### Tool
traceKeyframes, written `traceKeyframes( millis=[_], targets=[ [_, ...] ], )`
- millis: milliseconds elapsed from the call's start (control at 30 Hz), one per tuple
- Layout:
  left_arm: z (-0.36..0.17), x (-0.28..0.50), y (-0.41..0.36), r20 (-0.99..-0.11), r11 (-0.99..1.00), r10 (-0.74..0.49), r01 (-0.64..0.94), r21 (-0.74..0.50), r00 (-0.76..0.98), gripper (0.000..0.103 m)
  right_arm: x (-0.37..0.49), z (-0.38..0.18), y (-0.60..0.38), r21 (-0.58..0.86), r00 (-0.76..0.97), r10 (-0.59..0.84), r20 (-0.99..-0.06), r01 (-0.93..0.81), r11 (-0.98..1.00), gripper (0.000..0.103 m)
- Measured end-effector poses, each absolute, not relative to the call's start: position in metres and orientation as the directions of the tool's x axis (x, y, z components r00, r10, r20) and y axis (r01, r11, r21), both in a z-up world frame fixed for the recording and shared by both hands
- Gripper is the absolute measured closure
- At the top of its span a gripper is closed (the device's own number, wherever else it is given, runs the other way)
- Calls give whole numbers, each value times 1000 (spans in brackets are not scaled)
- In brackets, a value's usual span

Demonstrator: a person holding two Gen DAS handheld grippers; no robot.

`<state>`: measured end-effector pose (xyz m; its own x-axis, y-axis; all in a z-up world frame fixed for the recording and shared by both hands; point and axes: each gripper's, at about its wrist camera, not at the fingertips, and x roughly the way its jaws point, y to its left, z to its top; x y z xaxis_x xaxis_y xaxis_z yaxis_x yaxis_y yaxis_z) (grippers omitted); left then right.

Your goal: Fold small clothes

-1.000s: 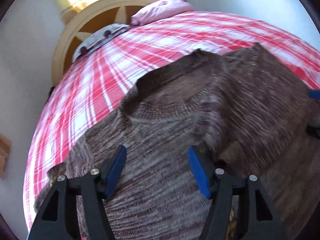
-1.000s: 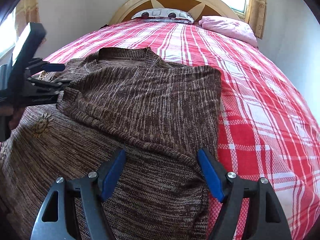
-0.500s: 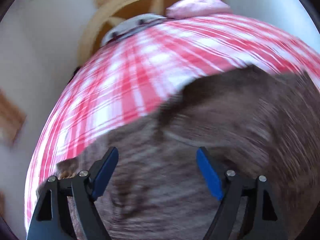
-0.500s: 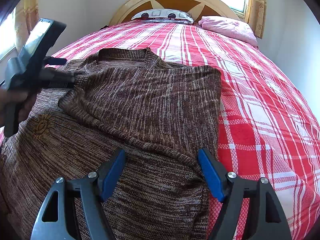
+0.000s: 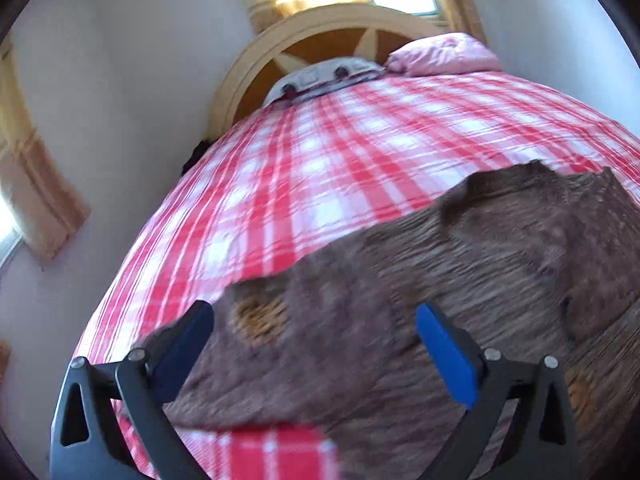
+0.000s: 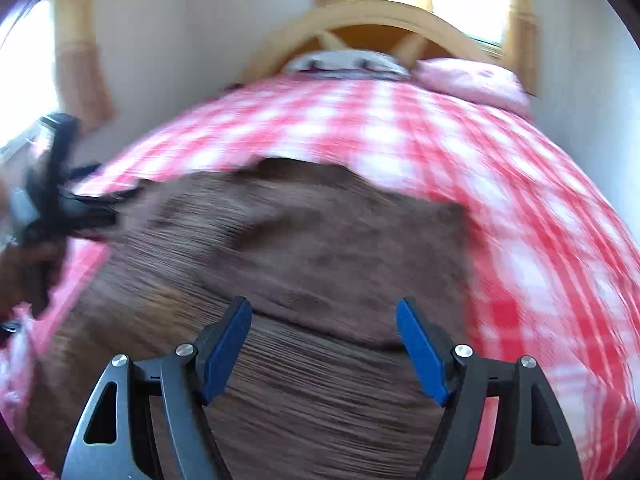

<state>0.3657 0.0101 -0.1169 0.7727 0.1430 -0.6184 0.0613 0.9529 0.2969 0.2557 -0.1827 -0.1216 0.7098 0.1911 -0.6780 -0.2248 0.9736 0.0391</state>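
A brown knitted sweater [image 5: 460,280] lies on the red-and-white checked bed cover [image 5: 320,168], its right side folded over the body [image 6: 328,240]. An orange knitted motif [image 5: 260,316] shows on its left part. My left gripper [image 5: 316,352] is open and empty above the sweater's left edge. My right gripper [image 6: 324,352] is open and empty above the lower body of the sweater [image 6: 320,400]. The left gripper also shows at the left of the right wrist view [image 6: 96,208]. Both views are blurred.
A rounded wooden headboard [image 5: 332,36] stands at the far end with a pink pillow [image 5: 444,54] and a grey-white pillow [image 5: 320,76]. White walls close both sides. The bed's left edge [image 5: 120,280] drops off near my left gripper.
My left gripper has moved left and back, from over the neckline to the sweater's left edge. My right gripper has pulled back and up fast. Both stay open.
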Motion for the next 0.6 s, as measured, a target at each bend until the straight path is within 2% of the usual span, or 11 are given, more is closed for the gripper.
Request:
traceKeyframes(
  millis=[67, 133, 333, 500, 600],
  targets=[
    [-118, 364, 32, -634, 963, 154, 28, 267, 757, 0, 271, -122, -141, 33, 657, 268, -704, -347, 937, 27],
    [-118, 360, 54, -633, 964, 183, -12, 265, 752, 0, 289, -133, -114, 55, 604, 305, -736, -395, 917, 27],
    [-132, 342, 140, -661, 958, 272, -130, 257, 700, 0, 323, -181, -83, 190, 469, 384, -795, -408, 893, 27],
    [-156, 332, 217, -719, 941, 326, -283, 184, 614, 0, 302, -182, -80, 222, 447, 418, -790, -428, 876, 27],
    [-168, 325, 244, -748, 930, 315, -346, 122, 584, 1, 287, -186, -77, 168, 472, 391, -790, -446, 879, 27]
  ],
)
